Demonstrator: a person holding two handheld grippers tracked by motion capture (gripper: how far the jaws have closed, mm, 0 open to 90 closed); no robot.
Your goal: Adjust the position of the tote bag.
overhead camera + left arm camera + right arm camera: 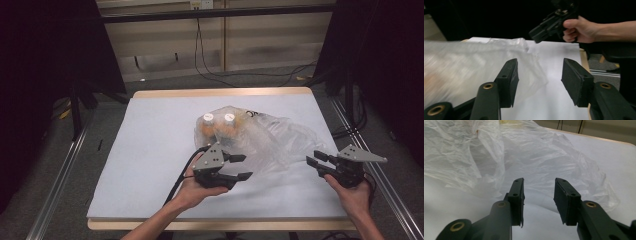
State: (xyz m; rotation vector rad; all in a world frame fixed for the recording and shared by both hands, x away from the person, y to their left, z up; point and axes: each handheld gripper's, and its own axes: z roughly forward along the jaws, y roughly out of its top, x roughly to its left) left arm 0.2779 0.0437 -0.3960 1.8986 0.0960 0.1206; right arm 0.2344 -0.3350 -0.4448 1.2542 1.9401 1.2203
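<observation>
Both my grippers hung open over a thin plastic bag on the table, gripping nothing.

My left gripper (241, 166) had its jaws spread wide just at the near edge of the clear plastic bag (270, 137); my right gripper (316, 164) sat beside the bag's right edge, jaws moderately apart and empty. Inside the bag, toward the far left, stood two white-capped bottles (218, 125) with orange contents. The bag lay crumpled on the white table cover (150, 160). I judged the film could slip or tear if pinched too shallowly, and a hard tug might have tipped the bottles over.
</observation>
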